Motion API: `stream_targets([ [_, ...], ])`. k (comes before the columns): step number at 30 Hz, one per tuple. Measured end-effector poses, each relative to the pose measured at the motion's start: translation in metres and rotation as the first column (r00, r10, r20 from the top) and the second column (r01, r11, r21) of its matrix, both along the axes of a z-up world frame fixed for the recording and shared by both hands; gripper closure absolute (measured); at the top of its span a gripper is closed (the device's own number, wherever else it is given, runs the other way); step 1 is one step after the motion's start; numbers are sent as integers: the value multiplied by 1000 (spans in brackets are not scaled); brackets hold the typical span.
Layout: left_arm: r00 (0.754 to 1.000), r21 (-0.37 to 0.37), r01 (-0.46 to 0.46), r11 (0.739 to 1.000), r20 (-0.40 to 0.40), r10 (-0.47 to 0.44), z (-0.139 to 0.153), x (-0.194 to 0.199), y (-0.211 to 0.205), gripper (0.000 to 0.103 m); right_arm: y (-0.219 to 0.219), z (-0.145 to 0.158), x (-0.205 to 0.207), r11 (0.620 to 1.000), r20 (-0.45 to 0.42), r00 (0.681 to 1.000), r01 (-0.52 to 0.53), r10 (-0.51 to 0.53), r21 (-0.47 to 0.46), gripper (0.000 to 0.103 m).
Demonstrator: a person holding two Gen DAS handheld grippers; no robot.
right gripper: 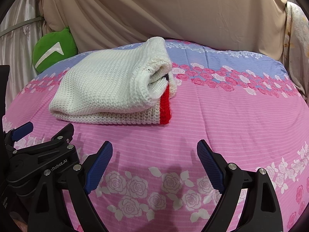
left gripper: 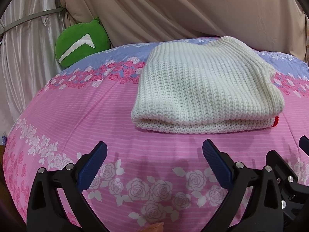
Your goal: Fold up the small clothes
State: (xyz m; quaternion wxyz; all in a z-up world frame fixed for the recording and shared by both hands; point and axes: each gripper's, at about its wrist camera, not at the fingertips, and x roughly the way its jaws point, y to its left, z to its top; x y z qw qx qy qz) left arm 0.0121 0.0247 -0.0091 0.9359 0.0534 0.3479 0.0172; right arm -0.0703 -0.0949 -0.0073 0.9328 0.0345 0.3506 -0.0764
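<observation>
Your left tongs (left gripper: 154, 150) and right tongs (right gripper: 154, 150) both gape wide, empty, just short of the folded white knitted sweater (left gripper: 204, 89) on the pink rose-print bedspread (left gripper: 96, 106).

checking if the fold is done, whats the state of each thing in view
white knit sweater: folded into a bundle, lying flat on the bedsheet, red edge showing
left claw: open, empty, short of the sweater
right claw: open, empty, short of the sweater
green cushion: leaning against the curtain
</observation>
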Motion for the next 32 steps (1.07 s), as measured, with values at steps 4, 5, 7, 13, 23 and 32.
stream_targets([
  [4, 1000, 4, -3, 1000, 2, 3, 0, 0, 0, 6, 1, 0, 0, 1000, 0, 1000, 2, -2, 0, 16],
  [5, 1000, 4, -3, 1000, 3, 3, 0, 0, 0, 6, 1, 0, 0, 1000, 0, 1000, 2, -2, 0, 16],
  [7, 1000, 5, -2, 1000, 5, 2, 1, -1, 0, 7, 1, 0, 0, 1000, 0, 1000, 2, -2, -1, 16],
  [13, 1000, 11, 3, 1000, 9, -3, 1, -1, 0, 9, 1, 0, 0, 1000, -1, 1000, 7, -7, -2, 16],
  [23, 1000, 18, 4, 1000, 22, -4, 2, -3, 1, 9, 1, 1, -1, 1000, 1, 1000, 28, -28, -13, 16],
  [32, 1000, 23, 11, 1000, 27, -12, 2, -3, 1, 15, 5, 1, -3, 999, -2, 999, 42, -42, -26, 16],
])
